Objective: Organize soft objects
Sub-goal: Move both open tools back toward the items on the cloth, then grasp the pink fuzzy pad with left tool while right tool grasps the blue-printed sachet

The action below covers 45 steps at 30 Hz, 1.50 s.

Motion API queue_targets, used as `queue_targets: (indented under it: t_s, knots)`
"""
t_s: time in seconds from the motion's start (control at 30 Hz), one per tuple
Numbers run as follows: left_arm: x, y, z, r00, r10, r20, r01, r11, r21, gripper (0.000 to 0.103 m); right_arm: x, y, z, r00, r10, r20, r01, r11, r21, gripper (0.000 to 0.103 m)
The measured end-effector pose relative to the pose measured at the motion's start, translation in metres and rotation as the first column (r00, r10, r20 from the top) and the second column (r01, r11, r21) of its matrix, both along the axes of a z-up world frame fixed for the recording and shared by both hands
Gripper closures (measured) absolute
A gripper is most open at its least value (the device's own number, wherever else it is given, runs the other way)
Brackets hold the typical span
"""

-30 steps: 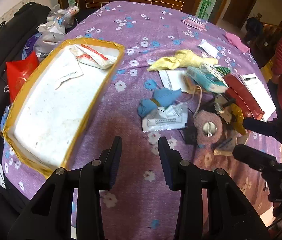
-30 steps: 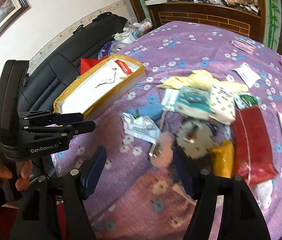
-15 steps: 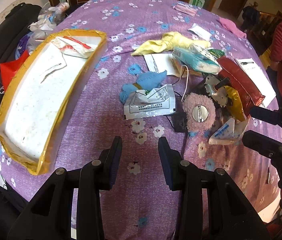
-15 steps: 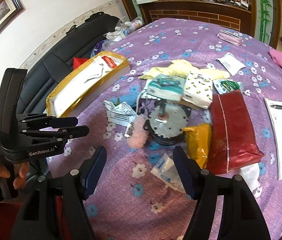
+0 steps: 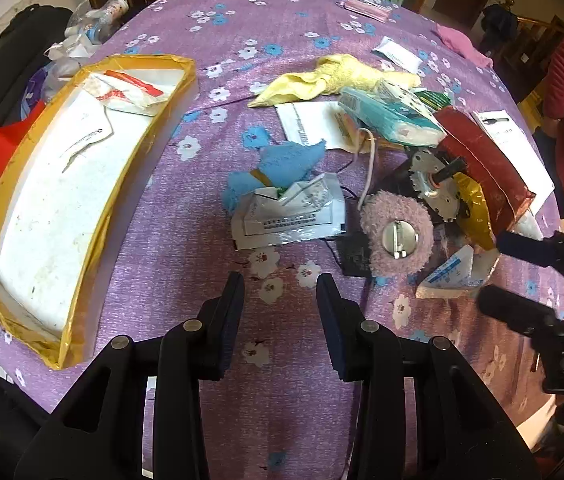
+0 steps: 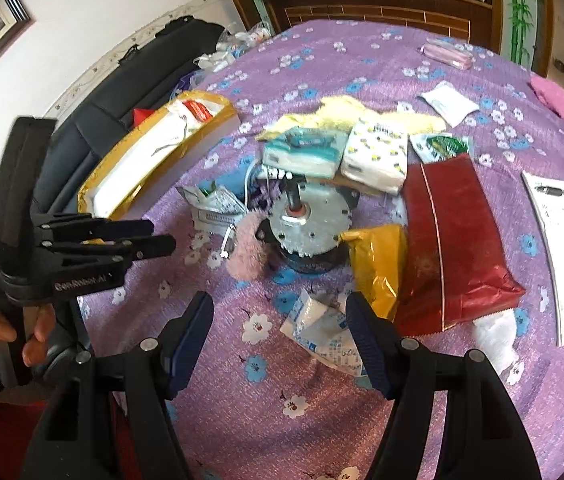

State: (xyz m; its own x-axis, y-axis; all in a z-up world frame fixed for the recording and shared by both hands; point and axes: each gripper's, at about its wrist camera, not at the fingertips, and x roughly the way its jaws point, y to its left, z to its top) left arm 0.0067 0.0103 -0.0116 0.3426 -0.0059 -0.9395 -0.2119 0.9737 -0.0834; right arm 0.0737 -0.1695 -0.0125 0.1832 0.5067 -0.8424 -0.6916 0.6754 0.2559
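Both my hand-held grippers hang empty over the cluttered purple table.

My left hand-held gripper [image 5: 278,280] has its jaws partly apart with only the flowered cloth of the table [image 5: 290,408] between them; my right hand-held gripper [image 6: 278,312] stands wider, nothing gripped, a small blue-and-white packet [image 6: 322,332] lying on the cloth under the gap. The soft things sit in a heap mid-table: a pink fluffy puff [image 5: 396,236] just beside a metal motor [image 6: 306,224], a blue cloth [image 5: 282,164] partly under a crumpled silver packet [image 5: 290,216], a yellow cloth [image 5: 334,78] farther off, and tissue packs [image 6: 374,156] resting by a red bag [image 6: 454,240]. A yellow-edged white tray [image 5: 54,200] lies to the left, holding some paper and a wrapper.
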Motion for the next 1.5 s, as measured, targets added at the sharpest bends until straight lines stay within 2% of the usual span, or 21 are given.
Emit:
queue_targets:
  t_s: [0.1,0.37,0.73,0.93,1.03,1.13,1.3,1.4,1.5]
  knots:
    - [0.003,-0.009,0.002,1.0,-0.028,0.003,0.028,1.0,0.002,0.066,0.002,0.001,-0.008,1.0,0.008,-0.021,-0.008,1.0,-0.012,0.034]
    - [0.021,-0.037,0.011,0.993,-0.119,0.017,0.119,0.993,-0.004,0.066,0.001,0.012,-0.018,0.995,0.101,0.005,-0.1,0.992,-0.079,0.034]
    - [0.045,-0.062,-0.005,0.98,-0.194,-0.034,0.193,0.98,-0.049,0.066,0.003,0.007,-0.019,0.995,0.094,-0.013,-0.095,0.994,-0.061,0.034]
    - [0.042,-0.064,-0.003,0.973,-0.232,-0.019,0.229,0.968,-0.098,0.066,0.002,0.0,-0.019,0.994,0.11,-0.024,-0.111,0.992,-0.055,0.034]
    - [0.047,-0.066,-0.011,0.971,-0.233,-0.047,0.23,0.97,-0.075,0.066,0.005,-0.004,-0.023,0.992,0.124,-0.03,-0.126,0.989,-0.083,0.034]
    - [0.053,-0.065,-0.02,0.972,-0.226,-0.058,0.221,0.972,-0.086,0.066,0.007,0.0,-0.028,0.987,0.158,-0.029,-0.16,0.979,-0.128,0.034]
    - [0.059,-0.065,-0.027,0.972,-0.225,-0.068,0.218,0.971,-0.093,0.066,0.012,0.008,-0.049,0.982,0.184,-0.036,-0.187,0.946,-0.264,0.035]
    - [0.058,-0.066,-0.027,0.973,-0.224,-0.059,0.219,0.972,-0.087,0.066,0.009,0.01,-0.055,0.978,0.209,-0.014,-0.202,0.926,-0.318,0.048]
    - [0.057,-0.065,-0.027,0.975,-0.217,-0.052,0.213,0.974,-0.083,0.066,0.008,0.013,-0.055,0.976,0.219,-0.008,-0.208,0.919,-0.335,0.055]
